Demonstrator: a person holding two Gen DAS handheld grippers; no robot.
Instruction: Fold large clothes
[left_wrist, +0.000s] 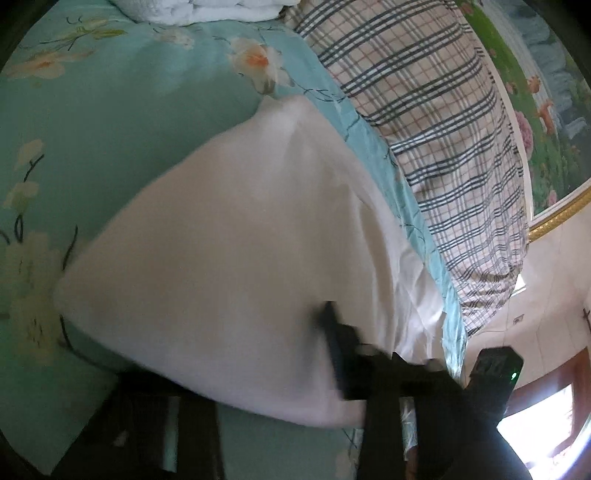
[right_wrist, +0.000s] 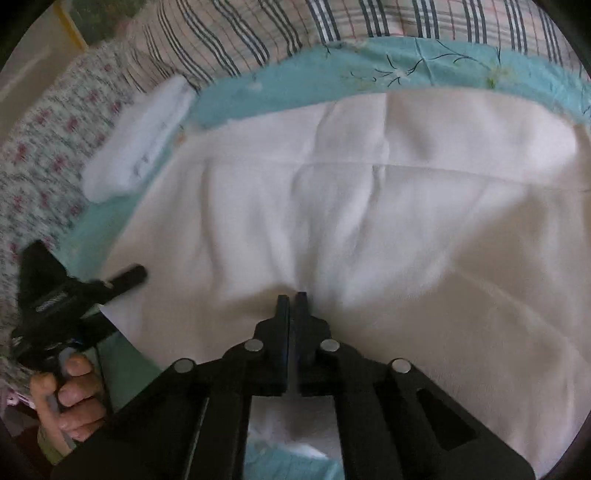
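Note:
A large white garment (right_wrist: 369, 206) lies spread on a turquoise floral bedsheet (right_wrist: 295, 85). My right gripper (right_wrist: 291, 299) is shut on a pinched fold of the garment near its lower edge. My left gripper (right_wrist: 136, 275) shows at the left of the right wrist view, held by a hand, with its fingers over the garment's left corner. In the left wrist view the garment (left_wrist: 229, 236) is lifted and blurred, and only one dark finger (left_wrist: 332, 332) shows clearly, so the jaws' state is unclear there.
A plaid quilt (left_wrist: 443, 129) lies along the far side of the bed. A folded white item (right_wrist: 140, 140) rests at the left by a floral pillow (right_wrist: 40, 147). A framed picture (left_wrist: 546, 110) hangs on the wall.

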